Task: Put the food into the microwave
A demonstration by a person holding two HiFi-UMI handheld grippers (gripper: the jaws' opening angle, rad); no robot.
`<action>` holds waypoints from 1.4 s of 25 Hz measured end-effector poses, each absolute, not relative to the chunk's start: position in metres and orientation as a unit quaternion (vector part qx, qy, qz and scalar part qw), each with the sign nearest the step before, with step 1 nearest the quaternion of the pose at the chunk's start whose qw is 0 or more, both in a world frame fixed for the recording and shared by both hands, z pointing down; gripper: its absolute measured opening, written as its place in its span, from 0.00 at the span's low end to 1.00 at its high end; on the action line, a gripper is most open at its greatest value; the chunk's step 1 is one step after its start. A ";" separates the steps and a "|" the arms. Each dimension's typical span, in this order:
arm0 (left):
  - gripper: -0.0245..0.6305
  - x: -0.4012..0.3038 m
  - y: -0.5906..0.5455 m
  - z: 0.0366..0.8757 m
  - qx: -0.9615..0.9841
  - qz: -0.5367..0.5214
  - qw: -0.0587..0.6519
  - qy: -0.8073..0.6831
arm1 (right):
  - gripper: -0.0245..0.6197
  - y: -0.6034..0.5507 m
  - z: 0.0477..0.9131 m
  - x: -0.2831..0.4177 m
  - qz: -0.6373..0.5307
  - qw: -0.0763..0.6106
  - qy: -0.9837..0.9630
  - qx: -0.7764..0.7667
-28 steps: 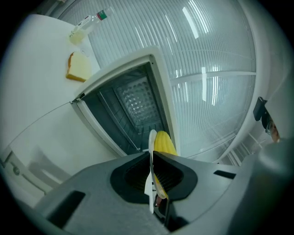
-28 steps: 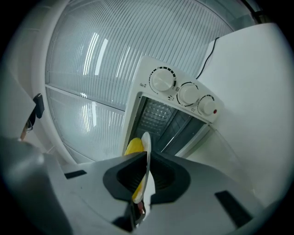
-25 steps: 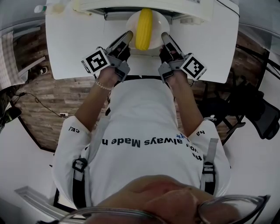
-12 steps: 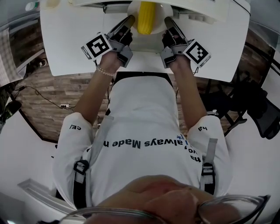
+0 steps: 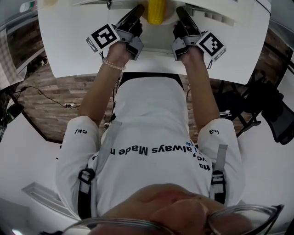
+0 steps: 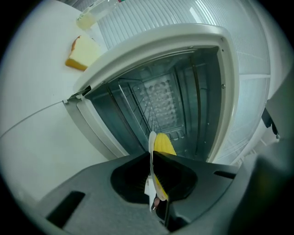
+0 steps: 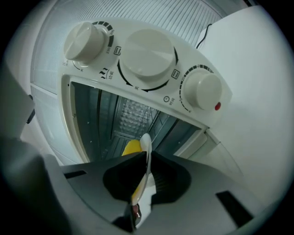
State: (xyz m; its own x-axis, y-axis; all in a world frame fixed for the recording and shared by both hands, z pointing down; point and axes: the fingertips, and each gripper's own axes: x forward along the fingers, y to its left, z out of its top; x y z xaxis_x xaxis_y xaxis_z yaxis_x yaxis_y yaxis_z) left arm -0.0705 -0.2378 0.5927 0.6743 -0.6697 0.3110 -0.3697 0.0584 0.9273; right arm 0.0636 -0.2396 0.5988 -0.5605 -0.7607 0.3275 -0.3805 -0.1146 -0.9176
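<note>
Where the head view looks down, the corn [image 5: 156, 10] sits at 12 o'clock, its long axis running 6 to 12, between the left tongs [image 5: 136, 10] and right tongs [image 5: 180, 11] over the bench [image 5: 69, 46].

In the left gripper view, the tongs clamp the plate [image 6: 151, 142] by its rim, and the corn points into the microwave [image 6: 225, 92].

In the right gripper view, the tongs grip the opposite rim.

corn [image 5: 156, 10]: top cut by head view's edge; mostly behind jaws in gripper views
plate [image 6: 151, 143]: edge-on only, rest hidden between jaws
microwave [image 6: 161, 39]: head view's top edge cuts nearly all
dial marks [image 7: 106, 72]: too small to read
</note>
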 end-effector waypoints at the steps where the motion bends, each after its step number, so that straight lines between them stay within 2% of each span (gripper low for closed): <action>1: 0.07 -0.071 -0.239 0.594 0.672 -0.124 0.620 -0.386 | 0.07 -0.241 0.600 0.063 -0.603 0.158 0.645 -0.442; 10: 0.07 -0.073 -0.250 0.595 0.646 -0.152 0.627 -0.408 | 0.08 -0.253 0.599 0.060 -0.591 0.161 0.657 -0.440; 13: 0.07 -0.071 -0.255 0.593 0.643 -0.159 0.627 -0.411 | 0.19 -0.249 0.597 0.055 -0.598 0.170 0.656 -0.428; 17: 0.07 -0.067 -0.259 0.593 0.634 -0.170 0.633 -0.410 | 0.20 -0.228 0.597 0.048 -0.621 0.184 0.637 -0.417; 21: 0.07 -0.065 -0.265 0.593 0.635 -0.173 0.632 -0.410 | 0.18 -0.211 0.599 0.037 -0.643 0.188 0.622 -0.405; 24: 0.07 -0.065 -0.268 0.595 0.635 -0.170 0.632 -0.411 | 0.09 -0.212 0.599 0.033 -0.651 0.204 0.616 -0.393; 29: 0.07 -0.064 -0.271 0.596 0.644 -0.167 0.626 -0.406 | 0.07 -0.220 0.604 0.035 -0.680 0.245 0.572 -0.386; 35: 0.13 -0.061 -0.263 0.590 0.657 -0.163 0.616 -0.403 | 0.07 -0.224 0.604 0.038 -0.687 0.264 0.555 -0.388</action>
